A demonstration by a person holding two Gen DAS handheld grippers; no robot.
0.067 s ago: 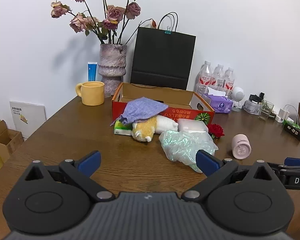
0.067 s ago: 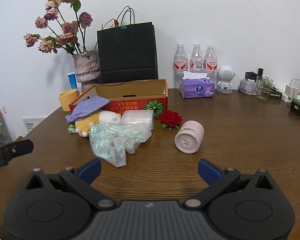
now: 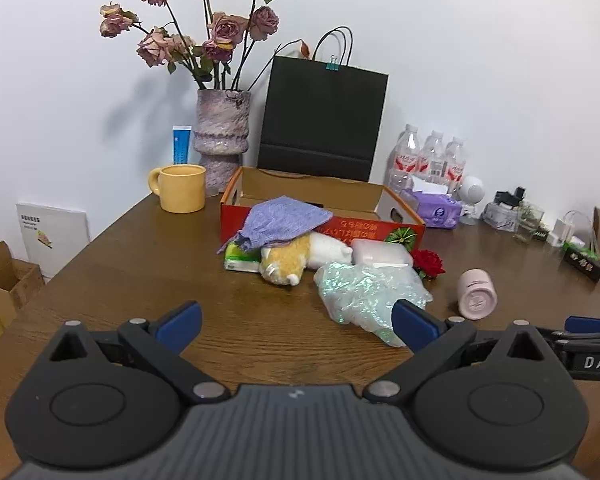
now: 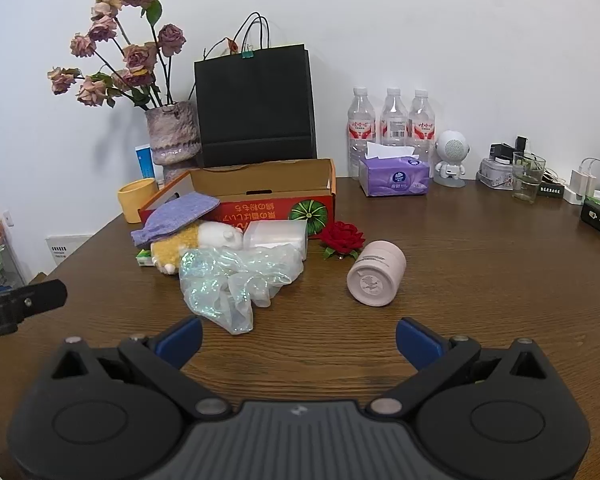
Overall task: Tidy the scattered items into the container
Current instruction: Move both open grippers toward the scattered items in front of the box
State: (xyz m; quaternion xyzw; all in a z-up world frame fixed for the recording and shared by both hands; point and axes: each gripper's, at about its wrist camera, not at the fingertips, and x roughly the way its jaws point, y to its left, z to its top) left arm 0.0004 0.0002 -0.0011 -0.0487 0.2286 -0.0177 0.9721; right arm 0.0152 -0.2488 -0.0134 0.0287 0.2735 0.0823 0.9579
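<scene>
An open red cardboard box [image 3: 380, 225] [image 4: 260, 210] stands mid-table. In front of it lie a purple cloth [image 3: 284, 220] [image 4: 176, 218], a yellow-and-white plush toy [image 3: 288, 260] [image 4: 184, 244], a green packet [image 3: 238, 258], a white wrapped pack [image 3: 380, 252] [image 4: 274, 234], a crinkled iridescent plastic bag [image 3: 364, 292] [image 4: 232, 276], a red rose [image 3: 428, 260] [image 4: 342, 236] and a pink cup on its side [image 3: 477, 294] [image 4: 376, 274]. My left gripper [image 3: 296, 320] and right gripper [image 4: 298, 340] are both open and empty, low over the table short of the pile.
A yellow mug [image 3: 180, 188], a vase of dried roses [image 3: 222, 144] and a black paper bag [image 3: 320, 120] stand behind the box. Water bottles [image 4: 392, 120], a purple tissue pack [image 4: 394, 176], a small white robot figure [image 4: 452, 156] and a glass [image 4: 526, 176] line the back right.
</scene>
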